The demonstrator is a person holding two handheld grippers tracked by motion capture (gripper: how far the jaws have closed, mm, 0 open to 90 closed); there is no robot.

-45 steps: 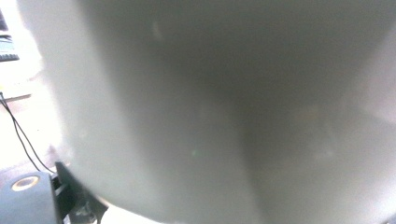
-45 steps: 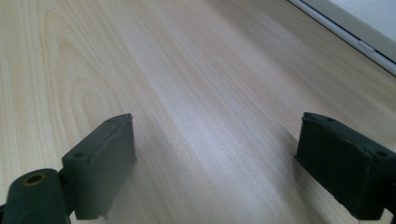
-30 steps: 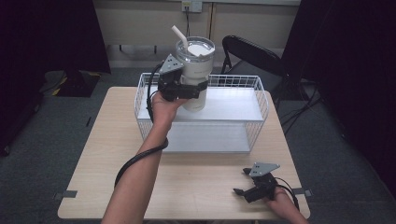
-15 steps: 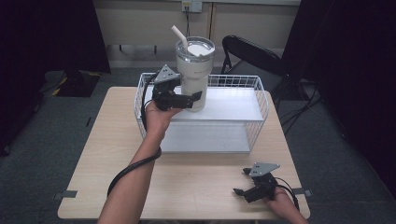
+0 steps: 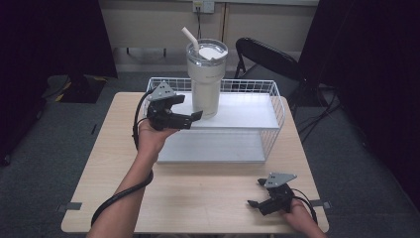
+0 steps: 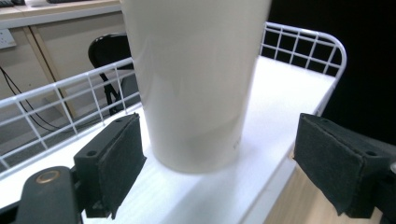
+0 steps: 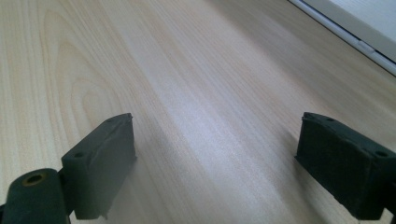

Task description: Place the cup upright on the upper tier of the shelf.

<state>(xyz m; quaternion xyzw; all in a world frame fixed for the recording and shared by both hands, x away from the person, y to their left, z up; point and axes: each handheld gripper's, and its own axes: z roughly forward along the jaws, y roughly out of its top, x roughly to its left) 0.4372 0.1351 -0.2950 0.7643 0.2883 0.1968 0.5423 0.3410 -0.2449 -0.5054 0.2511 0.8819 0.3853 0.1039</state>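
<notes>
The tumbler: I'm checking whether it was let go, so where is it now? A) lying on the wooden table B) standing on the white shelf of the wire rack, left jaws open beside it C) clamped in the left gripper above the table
B: the tumbler stands upright on the white shelf, and the left gripper has its jaws spread clear of it.

I find no legible text, label, brand, number or sign on anything in my views. The tumbler [image 6: 196, 79] carries a small dark mark low on its wall in the left gripper view, too small and blurred for me to read. Its lid and the rest of its side are plain in the high view. The wire basket [image 5: 275, 99], the table [image 5: 198, 198] and the pads of both grippers bear no markings I can make out.
</notes>
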